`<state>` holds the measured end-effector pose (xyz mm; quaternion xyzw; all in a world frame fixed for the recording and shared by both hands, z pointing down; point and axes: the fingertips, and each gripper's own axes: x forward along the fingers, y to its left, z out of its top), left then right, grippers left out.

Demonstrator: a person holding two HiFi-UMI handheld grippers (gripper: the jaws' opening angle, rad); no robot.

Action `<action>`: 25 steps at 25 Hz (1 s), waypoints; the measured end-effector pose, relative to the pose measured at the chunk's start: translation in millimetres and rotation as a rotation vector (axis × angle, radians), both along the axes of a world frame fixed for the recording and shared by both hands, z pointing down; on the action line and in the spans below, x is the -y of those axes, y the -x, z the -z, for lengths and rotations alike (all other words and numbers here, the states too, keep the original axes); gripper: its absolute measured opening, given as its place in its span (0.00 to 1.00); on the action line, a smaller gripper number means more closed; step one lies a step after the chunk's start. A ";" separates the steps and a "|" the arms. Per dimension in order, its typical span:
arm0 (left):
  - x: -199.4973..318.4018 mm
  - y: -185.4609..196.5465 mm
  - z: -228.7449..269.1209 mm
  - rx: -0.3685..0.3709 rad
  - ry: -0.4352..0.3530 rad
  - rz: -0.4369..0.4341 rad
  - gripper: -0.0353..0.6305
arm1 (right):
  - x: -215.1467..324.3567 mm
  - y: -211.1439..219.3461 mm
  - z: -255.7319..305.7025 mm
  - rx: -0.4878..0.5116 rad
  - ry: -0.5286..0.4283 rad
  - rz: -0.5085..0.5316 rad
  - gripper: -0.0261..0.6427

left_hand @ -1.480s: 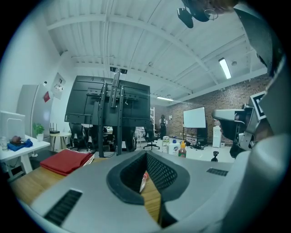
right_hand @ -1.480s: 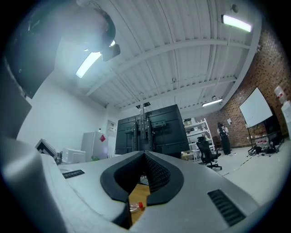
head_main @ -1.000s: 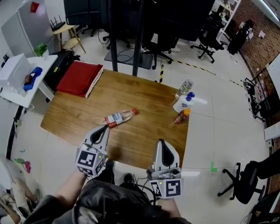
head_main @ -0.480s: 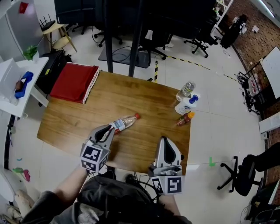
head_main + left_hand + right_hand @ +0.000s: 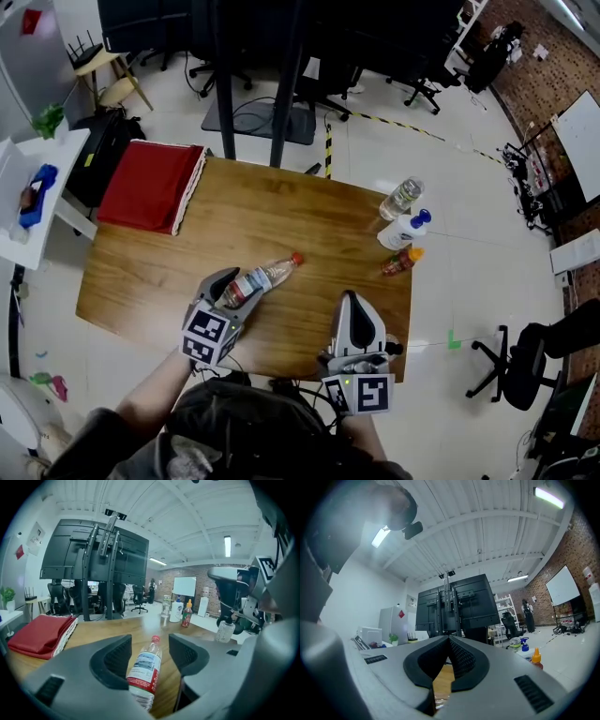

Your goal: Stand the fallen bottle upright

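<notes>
A clear plastic bottle with red cap (image 5: 260, 277) lies on its side on the wooden table (image 5: 309, 211), between the opening jaws of the left gripper (image 5: 232, 286), unpressed; the right gripper (image 5: 350, 302) is pinched closed, empty. Likely light, thin-walled, slick: best gripped at the labelled middle

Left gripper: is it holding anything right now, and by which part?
Nothing yet. The left gripper has its jaws opening, astride the labelled body of the fallen clear plastic red-capped bottle, not pressing on it.
</notes>
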<state>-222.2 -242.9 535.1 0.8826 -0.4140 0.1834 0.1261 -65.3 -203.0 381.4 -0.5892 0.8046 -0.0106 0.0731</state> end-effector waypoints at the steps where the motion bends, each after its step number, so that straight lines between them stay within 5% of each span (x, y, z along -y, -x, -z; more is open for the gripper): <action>1: 2.5 -2.8 -6.5 0.013 0.021 -0.020 0.50 | 3.9 0.2 -1.8 0.000 0.004 -0.003 0.05; 12: 29.3 -16.6 -48.6 0.131 0.178 -0.174 0.66 | 39.3 2.1 -15.0 -0.001 0.032 -0.022 0.05; 25: 35.7 -34.4 -96.5 0.311 0.377 -0.366 0.69 | 73.1 5.6 -27.9 0.008 0.051 -0.018 0.05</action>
